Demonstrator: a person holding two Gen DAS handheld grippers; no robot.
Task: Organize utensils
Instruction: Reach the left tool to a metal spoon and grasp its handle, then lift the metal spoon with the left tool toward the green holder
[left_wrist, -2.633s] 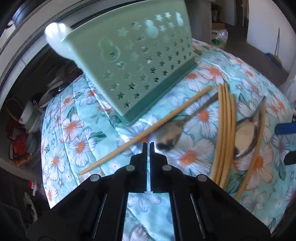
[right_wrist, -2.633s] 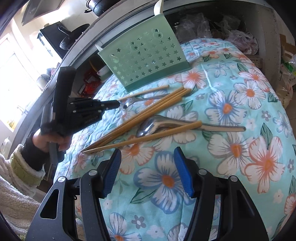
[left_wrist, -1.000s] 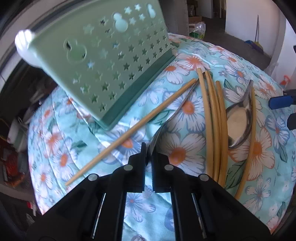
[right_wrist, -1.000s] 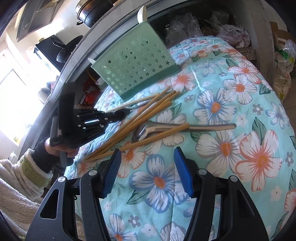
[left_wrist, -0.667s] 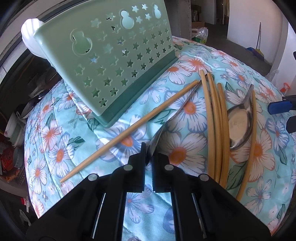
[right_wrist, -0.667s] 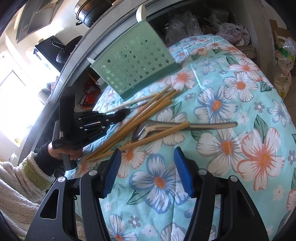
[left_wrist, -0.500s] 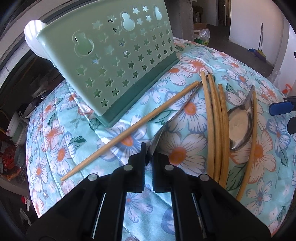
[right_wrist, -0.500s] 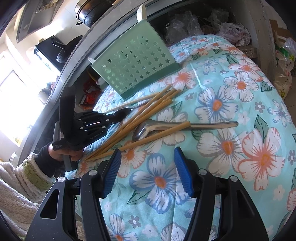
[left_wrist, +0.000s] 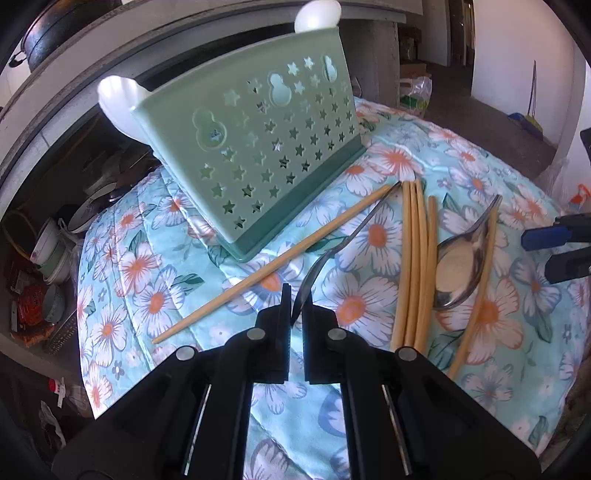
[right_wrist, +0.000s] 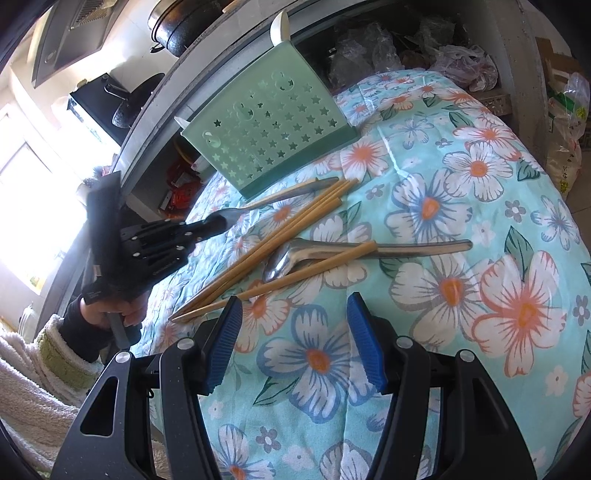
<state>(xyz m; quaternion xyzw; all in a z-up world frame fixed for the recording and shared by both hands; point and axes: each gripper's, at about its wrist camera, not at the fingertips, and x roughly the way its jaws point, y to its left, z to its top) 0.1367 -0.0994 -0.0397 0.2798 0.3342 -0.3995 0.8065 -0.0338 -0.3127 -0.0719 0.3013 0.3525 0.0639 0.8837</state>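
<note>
My left gripper (left_wrist: 296, 306) is shut on the bowl end of a thin metal spoon (left_wrist: 351, 232), whose handle slants away toward the green star-holed utensil holder (left_wrist: 266, 147). In the right wrist view that gripper (right_wrist: 221, 223) holds the spoon (right_wrist: 243, 211) just above the cloth, left of the holder (right_wrist: 266, 122). A lone chopstick (left_wrist: 273, 266) lies left of the spoon. A bundle of chopsticks (left_wrist: 417, 258) and a second spoon (left_wrist: 458, 269) crossed by another chopstick (left_wrist: 476, 295) lie to the right. My right gripper (right_wrist: 293, 343) hovers open, nothing between its blue pads.
The floral tablecloth (right_wrist: 480, 295) covers a rounded table that drops off at left and right. Bowls and clutter (left_wrist: 48, 251) fill a shelf beyond the left edge. Plastic bags (right_wrist: 461, 66) and a black pot (right_wrist: 184, 26) sit behind the holder.
My left gripper has risen and drawn back a little with the spoon's bowl in it, so the holder looks farther off. The right gripper has stayed put.
</note>
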